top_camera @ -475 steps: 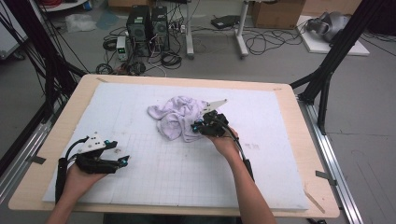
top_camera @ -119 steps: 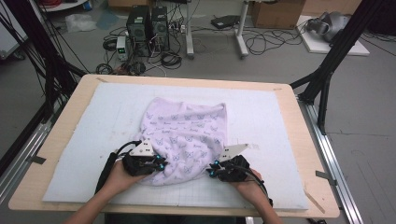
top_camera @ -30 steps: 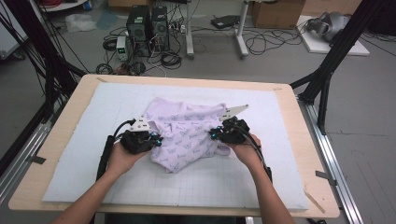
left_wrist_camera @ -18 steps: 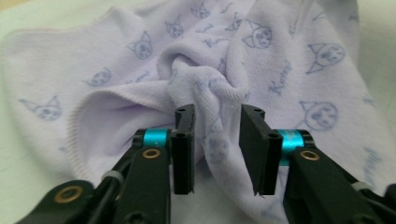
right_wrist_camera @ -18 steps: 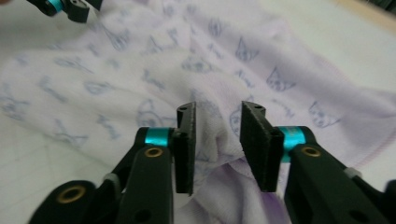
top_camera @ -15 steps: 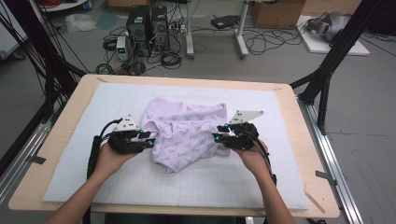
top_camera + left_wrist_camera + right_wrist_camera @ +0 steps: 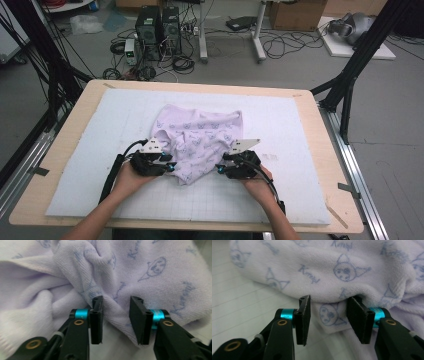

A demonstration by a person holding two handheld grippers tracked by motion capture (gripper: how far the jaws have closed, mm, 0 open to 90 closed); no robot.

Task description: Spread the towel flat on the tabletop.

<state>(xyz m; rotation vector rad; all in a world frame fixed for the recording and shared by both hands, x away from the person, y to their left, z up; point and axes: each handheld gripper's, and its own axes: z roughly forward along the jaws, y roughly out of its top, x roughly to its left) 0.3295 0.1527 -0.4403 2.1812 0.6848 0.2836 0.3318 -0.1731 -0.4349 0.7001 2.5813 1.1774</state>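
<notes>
Claws (image 7: 113,322) (image 7: 329,322) gape, just opened, straddling towel (image 7: 197,140) folds unseen from above.

Lavender towel (image 7: 352,262) carries a repeated blue script word, reads roughly "Kuromi", exact letters unclear; clearest in right gripper view beside the cartoon cat-like faces. Same word on the towel in left gripper view, partly folded over. High view: print too small to read. No other readable text.

Both tongs, left (image 7: 170,167) and right (image 7: 220,170), are black with cyan collars, brass screws, grey plates and black cables.
</notes>
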